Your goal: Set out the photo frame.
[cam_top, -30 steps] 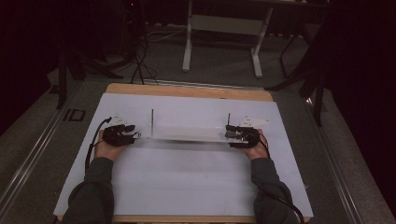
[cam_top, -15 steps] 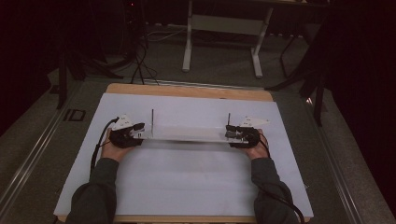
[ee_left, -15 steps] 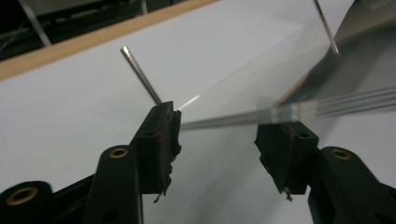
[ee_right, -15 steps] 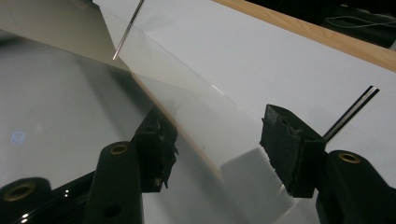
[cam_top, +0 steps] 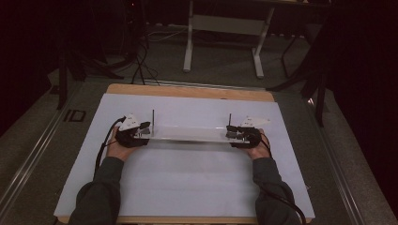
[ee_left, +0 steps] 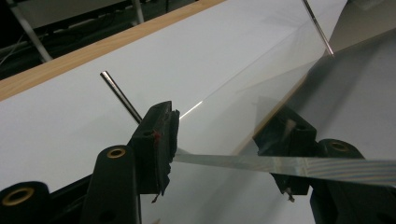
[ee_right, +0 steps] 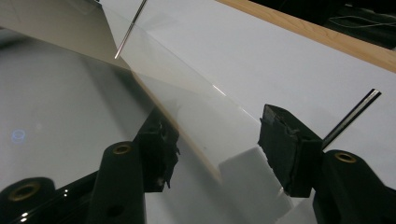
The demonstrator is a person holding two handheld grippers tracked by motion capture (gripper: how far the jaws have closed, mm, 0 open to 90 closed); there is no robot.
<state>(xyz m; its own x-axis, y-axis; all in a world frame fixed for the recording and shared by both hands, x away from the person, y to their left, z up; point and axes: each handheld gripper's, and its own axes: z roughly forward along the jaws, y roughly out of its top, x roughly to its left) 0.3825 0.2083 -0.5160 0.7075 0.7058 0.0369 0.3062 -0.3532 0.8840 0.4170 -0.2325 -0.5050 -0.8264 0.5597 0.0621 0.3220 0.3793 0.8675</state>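
A clear plate is held at both ends, level, just above the white sheet.

The left gripper (cam_top: 141, 132) and right gripper (cam_top: 235, 134) jaws bracket the clear plate (cam_top: 187, 133); grip firmness cannot be told. An even, matched lift or lowering seems needed next.

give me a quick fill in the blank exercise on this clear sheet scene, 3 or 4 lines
1. The long sheet that spans from one gripper to the other is made of ____ material, so the table shows through it.
2. In the high view, thin metal ____ stand upright, one near each end of the sheet.
3. The left gripper is at the sheet's ____ end in the high view.
4. The white table cover lies on a tabletop with a ____ edge.

Missing words: clear; rods; left; wooden
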